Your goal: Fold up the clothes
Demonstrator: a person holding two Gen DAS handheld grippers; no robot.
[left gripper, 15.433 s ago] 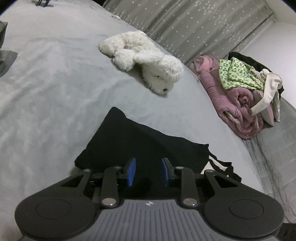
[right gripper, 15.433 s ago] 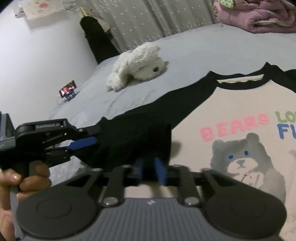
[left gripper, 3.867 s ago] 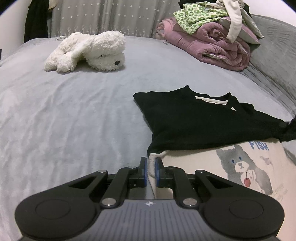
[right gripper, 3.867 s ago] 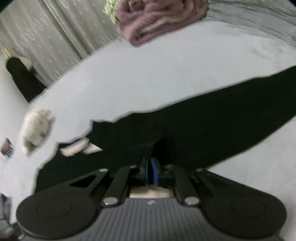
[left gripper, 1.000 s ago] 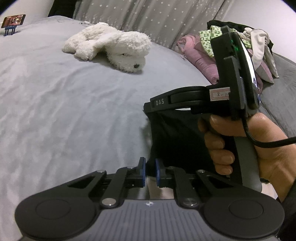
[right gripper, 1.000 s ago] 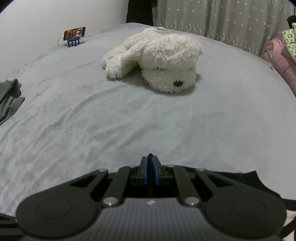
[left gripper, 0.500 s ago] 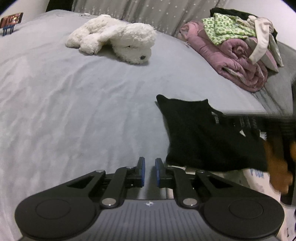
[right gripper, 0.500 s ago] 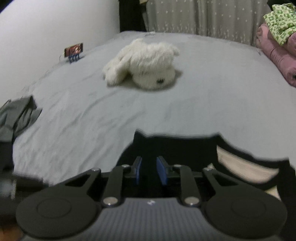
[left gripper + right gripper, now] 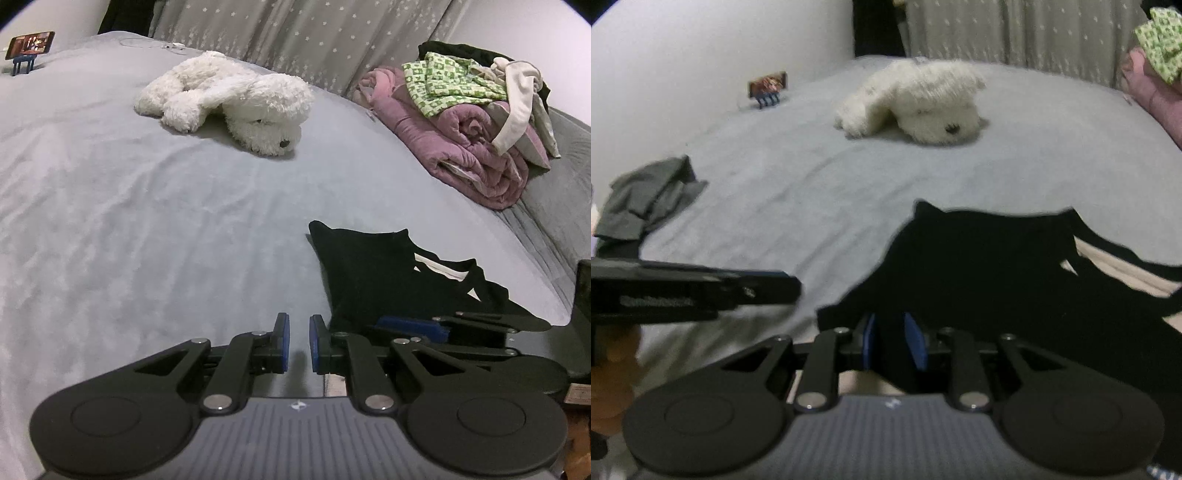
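Where blur softens edges, black shirt (image 9: 997, 280) cut off, print hidden.

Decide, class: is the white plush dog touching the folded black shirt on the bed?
Apart. The left wrist view shows the white plush dog lying far up the bed, with a wide stretch of bare grey sheet between it and the black shirt.

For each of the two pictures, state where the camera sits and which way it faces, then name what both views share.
Left wrist: sits on the left gripper, looking down its fingers across the grey bed; the right gripper enters from the right.
Right wrist: sits on the right gripper, jaws apart over the black shirt; the left gripper and a blurred hand show left.
Shared: shirt, bed, white plush dog, phone on a stand.
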